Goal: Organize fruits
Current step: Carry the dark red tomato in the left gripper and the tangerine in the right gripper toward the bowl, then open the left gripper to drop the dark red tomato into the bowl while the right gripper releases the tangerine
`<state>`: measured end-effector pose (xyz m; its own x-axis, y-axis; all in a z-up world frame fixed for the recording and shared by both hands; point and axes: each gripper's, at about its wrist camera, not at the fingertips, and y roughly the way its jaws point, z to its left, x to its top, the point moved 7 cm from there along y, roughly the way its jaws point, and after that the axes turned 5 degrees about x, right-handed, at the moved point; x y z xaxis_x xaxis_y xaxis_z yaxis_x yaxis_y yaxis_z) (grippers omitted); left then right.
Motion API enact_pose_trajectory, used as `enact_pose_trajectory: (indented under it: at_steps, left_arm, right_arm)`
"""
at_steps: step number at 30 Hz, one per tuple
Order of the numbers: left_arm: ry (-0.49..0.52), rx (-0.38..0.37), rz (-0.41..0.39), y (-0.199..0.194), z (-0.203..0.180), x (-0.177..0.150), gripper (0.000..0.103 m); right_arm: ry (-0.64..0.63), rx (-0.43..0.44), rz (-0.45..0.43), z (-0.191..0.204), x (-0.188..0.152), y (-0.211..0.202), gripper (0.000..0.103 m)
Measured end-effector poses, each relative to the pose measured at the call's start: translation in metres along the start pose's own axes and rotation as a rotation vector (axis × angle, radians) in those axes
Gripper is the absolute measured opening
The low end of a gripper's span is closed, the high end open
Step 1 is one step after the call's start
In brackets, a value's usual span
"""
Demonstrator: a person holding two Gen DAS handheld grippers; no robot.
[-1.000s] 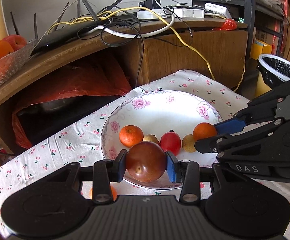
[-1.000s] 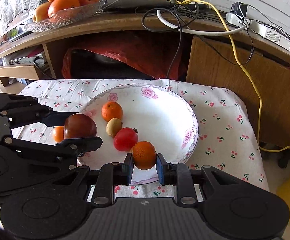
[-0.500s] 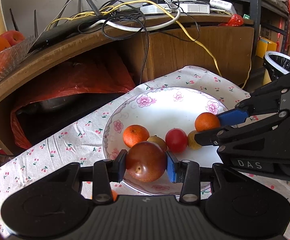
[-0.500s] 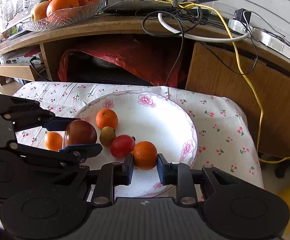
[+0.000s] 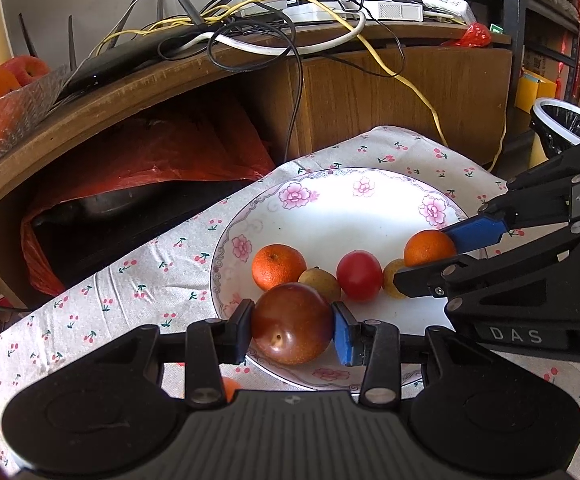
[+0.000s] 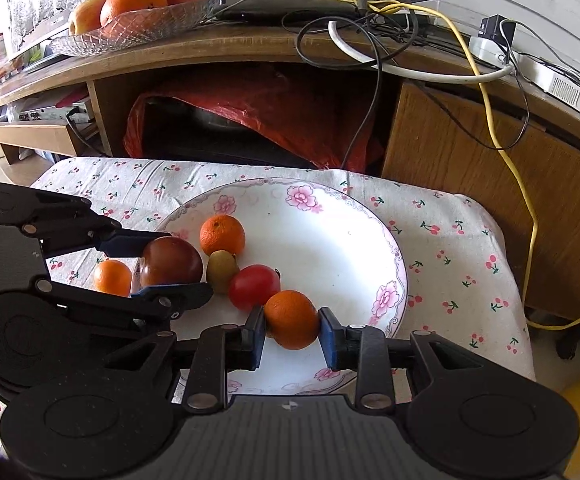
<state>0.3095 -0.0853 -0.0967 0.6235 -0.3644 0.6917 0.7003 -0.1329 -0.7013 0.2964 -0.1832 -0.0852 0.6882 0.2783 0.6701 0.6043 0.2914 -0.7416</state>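
Note:
A white flowered plate (image 5: 330, 216) (image 6: 330, 232) sits on a cherry-print cloth. On it lie an orange (image 5: 278, 266) (image 6: 223, 234), a small brownish-yellow fruit (image 5: 320, 282) (image 6: 222, 266) and a red tomato (image 5: 359, 275) (image 6: 253, 286). My left gripper (image 5: 292, 330) (image 6: 162, 264) is shut on a dark red plum (image 5: 292, 328) (image 6: 171, 261) above the plate's near left rim. My right gripper (image 6: 292, 338) (image 5: 442, 254) is shut on an orange (image 6: 292, 319) (image 5: 429, 248) over the plate. Another small orange (image 6: 112, 277) lies on the cloth, left of the plate.
A wooden shelf stands behind with tangled cables (image 5: 274, 36) and a glass bowl of fruit (image 6: 138, 16). A red plastic bag (image 6: 258, 112) fills the space below. A bin with a black liner (image 5: 566, 124) stands at the right.
Both grippers have drawn back and up a little with their fruit, so the plate and cloth sit farther down and away. Both grips are unchanged.

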Motion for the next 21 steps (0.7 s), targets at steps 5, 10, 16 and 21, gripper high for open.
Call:
enact_pose_trajectory:
  at_steps: [5,10,16,21]
  left_arm:
    - [-0.004,0.000,-0.006,-0.002,0.002,0.001,0.049]
    - [-0.007,0.000,-0.015,-0.007,0.003,0.004,0.049]
    - [-0.010,-0.006,-0.022,-0.012,0.004,0.009,0.050]
    - [-0.005,-0.007,-0.020,-0.012,0.003,0.009,0.051]
  right_arm:
    - [0.005,0.004,0.001,-0.001,-0.001,-0.001,0.026]
    - [0.009,0.001,0.001,-0.003,-0.002,-0.002,0.031]
    - [0.030,0.004,-0.017,-0.007,0.000,-0.008,0.031]
    - [0.045,0.006,-0.035,-0.008,0.002,-0.014,0.031]
